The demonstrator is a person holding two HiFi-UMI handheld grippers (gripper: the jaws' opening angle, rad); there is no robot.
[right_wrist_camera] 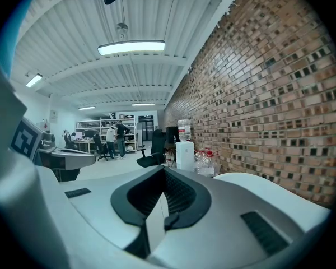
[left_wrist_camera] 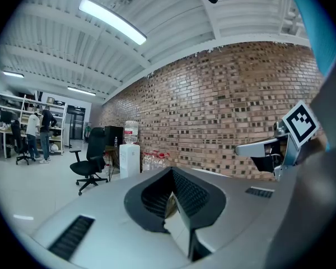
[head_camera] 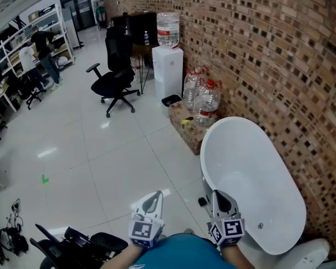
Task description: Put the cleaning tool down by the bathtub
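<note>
Left gripper (head_camera: 153,199): smooth grey-shelled jaws together, ribbed black pads meeting, nothing between them. Right gripper (head_camera: 220,198): jaws likewise pressed together, empty. Small black object (head_camera: 202,201), which may be the cleaning tool though this cannot be confirmed, lies on the glossy pale tiled floor (head_camera: 89,167). It is just beside the near end of the white, smooth oval bathtub (head_camera: 246,150), which stands against a rough red-brown brick wall (head_camera: 269,49).
</note>
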